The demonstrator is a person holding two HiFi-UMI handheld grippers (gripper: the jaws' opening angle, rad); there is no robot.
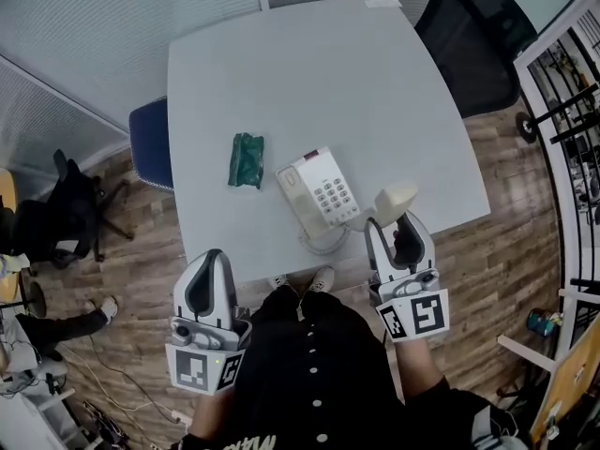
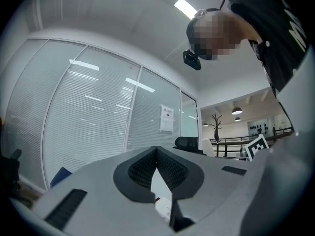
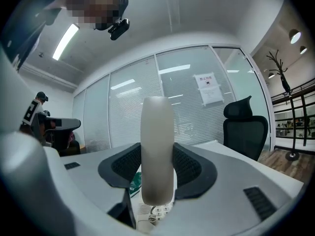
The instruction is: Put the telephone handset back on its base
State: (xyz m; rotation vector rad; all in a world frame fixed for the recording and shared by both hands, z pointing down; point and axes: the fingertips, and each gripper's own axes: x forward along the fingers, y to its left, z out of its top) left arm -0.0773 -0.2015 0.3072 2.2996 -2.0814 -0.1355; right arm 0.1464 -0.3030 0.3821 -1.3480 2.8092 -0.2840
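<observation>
While left tongs [image 1: 214, 253] are clenched empty, right tongs [image 1: 399, 225] grasp the handset [image 1: 395, 201] near its base [image 1: 319, 193]

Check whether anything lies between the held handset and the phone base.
Nothing visible does. The right gripper has its jaws closed on the handset, just right of the base. The green packet lies beyond the base's left side, out of the path, and the coiled cord loops at the base's near edge.

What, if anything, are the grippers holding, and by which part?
The right gripper clamps the telephone handset by its sides, with one end standing clear past the jaws. The left gripper is shut and empty.
</observation>
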